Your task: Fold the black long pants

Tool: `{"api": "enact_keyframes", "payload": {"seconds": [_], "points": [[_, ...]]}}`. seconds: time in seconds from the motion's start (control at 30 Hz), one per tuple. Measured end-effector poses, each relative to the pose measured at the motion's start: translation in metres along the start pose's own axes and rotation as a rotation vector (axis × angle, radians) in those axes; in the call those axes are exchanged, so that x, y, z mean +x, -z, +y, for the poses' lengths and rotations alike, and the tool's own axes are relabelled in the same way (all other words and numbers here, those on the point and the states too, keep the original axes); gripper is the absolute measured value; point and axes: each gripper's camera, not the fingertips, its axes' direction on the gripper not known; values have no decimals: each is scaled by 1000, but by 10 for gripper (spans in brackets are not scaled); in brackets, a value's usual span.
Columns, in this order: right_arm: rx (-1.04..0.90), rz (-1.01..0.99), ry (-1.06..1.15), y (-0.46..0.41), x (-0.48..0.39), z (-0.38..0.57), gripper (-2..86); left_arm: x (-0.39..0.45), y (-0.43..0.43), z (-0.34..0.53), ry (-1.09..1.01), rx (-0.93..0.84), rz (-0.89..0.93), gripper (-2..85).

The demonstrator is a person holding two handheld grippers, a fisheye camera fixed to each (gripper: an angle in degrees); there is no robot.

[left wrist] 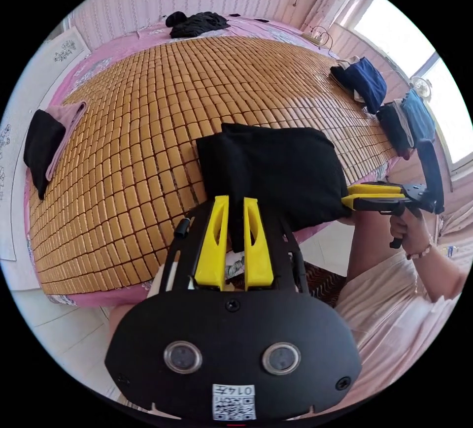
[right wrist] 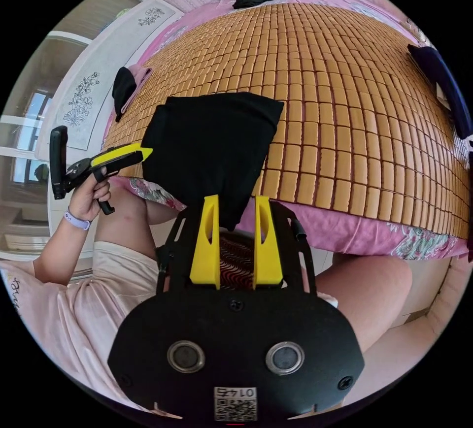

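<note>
Pants point(left wrist: 268, 174), folded, hang between both grippers, left gripper point(left wrist: 236, 206) and right gripper point(right wrist: 235, 204) each clamped on an edge.

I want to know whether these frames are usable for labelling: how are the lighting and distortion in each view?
Left gripper view: the window is blown out white, the bamboo mat bows from fisheye distortion, and the black pants read as a near-featureless dark mass. Right gripper view: lighting is more even, the mat bulges likewise, and the pants show hardly any fold detail.
</note>
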Motion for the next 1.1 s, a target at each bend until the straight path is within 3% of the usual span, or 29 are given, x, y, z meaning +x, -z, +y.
{"api": "enact_keyframes", "payload": {"seconds": [0.2, 0.33, 0.53, 0.8, 0.93, 1.1], "points": [[-4, 114, 107, -20, -34, 0, 105, 35, 53, -8, -123, 175, -13, -2], [21, 62, 87, -26, -37, -7, 110, 18, 67, -11, -86, 235, -36, -9], [11, 2, 90, -43, -42, -20, 122, -49, -2, -3, 135, 15, -77, -1], [139, -230, -107, -57, 0, -53, 130, -85, 35, -7, 156, 167, 5, 70], [79, -465, -159, -97, 15, -75, 93, -107, 2, -22, 170, 27, 98, 117], [71, -477, -70, -86, 5, -85, 47, -127, -6, -20, 193, 16, 272, 72]]}}
